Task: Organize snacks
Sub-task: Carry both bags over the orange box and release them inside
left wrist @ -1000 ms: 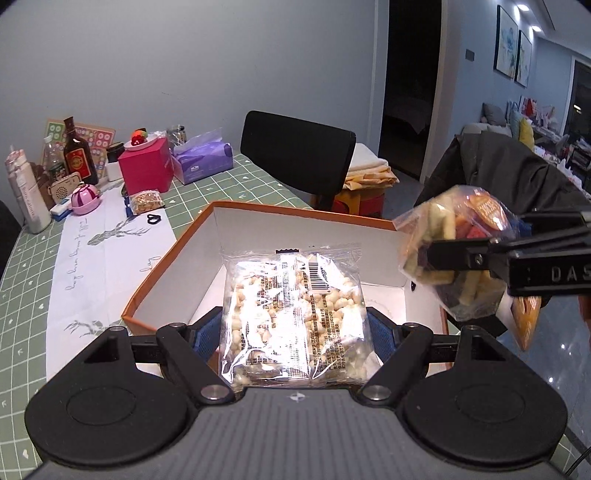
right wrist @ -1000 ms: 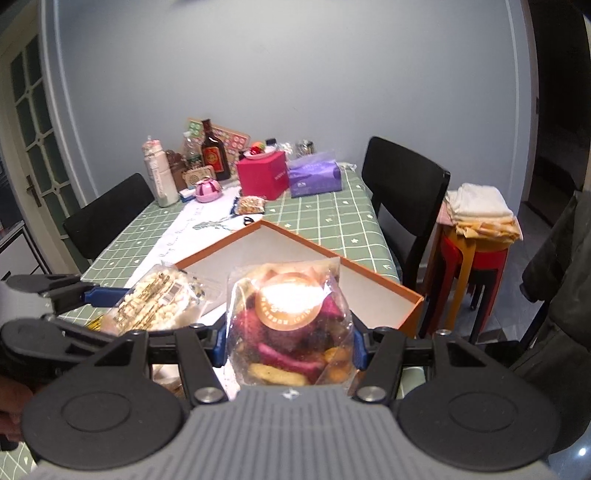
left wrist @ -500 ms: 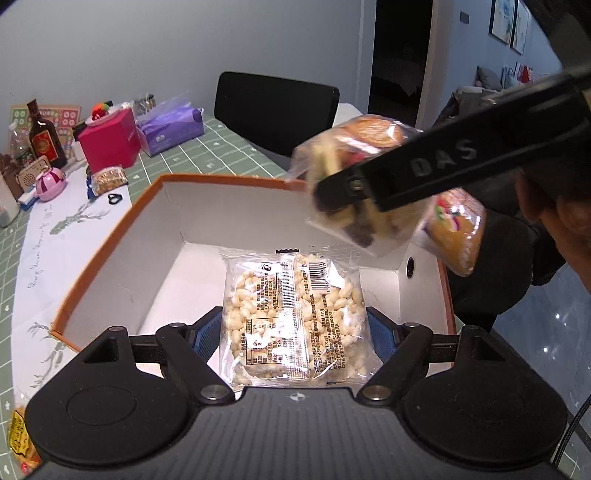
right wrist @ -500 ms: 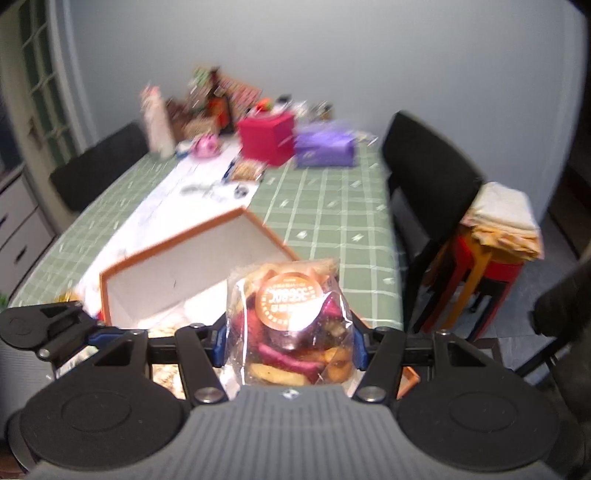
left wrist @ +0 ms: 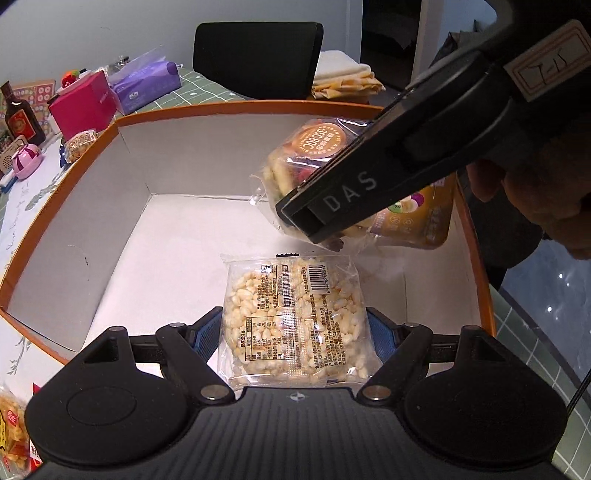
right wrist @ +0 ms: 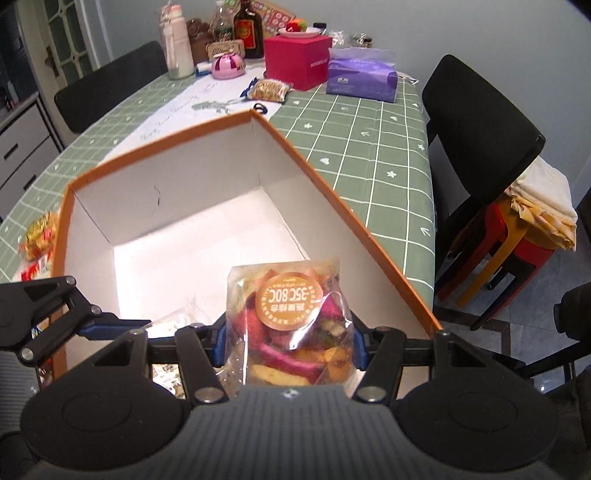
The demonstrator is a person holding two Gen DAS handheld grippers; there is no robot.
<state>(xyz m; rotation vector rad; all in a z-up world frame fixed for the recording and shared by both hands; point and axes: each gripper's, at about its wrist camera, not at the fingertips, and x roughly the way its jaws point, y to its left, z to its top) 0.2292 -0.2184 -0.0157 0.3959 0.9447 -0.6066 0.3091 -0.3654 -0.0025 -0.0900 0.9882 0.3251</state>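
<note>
Both jaws are clamped on snack packs. Blue pads of the left gripper (left wrist: 295, 328) press the two sides of a clear puffed-rice pack (left wrist: 293, 317), which stands label-up between them, over the white floor of the box (left wrist: 177, 258). Ahead of these jaws and to their right, the right gripper (left wrist: 314, 221) reaches in over the box's right wall, its black finger lying across a clear pack of mixed dried fruit (left wrist: 306, 155) with a round orange sticker. A gold pouch (left wrist: 417, 221) shows behind that finger, near the right wall; whether it rests on the floor cannot be told.

From the right wrist, the right gripper (right wrist: 288, 343) holds the fruit pack (right wrist: 291, 325) upright between its pads, above the near right corner of the box (right wrist: 184, 192). To the left of these jaws the left gripper (right wrist: 110, 328) shows a blue finger with the edge of the rice pack (right wrist: 173, 321) beside it.

Beyond the box on the green checked table (right wrist: 351, 122) lie a small snack bag (right wrist: 267, 89), a red box (right wrist: 295, 61), a purple tissue pack (right wrist: 362, 79), a pink pot (right wrist: 227, 65), a white bottle (right wrist: 177, 48) and a dark bottle (right wrist: 247, 29). Orange snack bags (right wrist: 38, 236) lie left of the box. Black chairs (right wrist: 476, 133) stand around.
</note>
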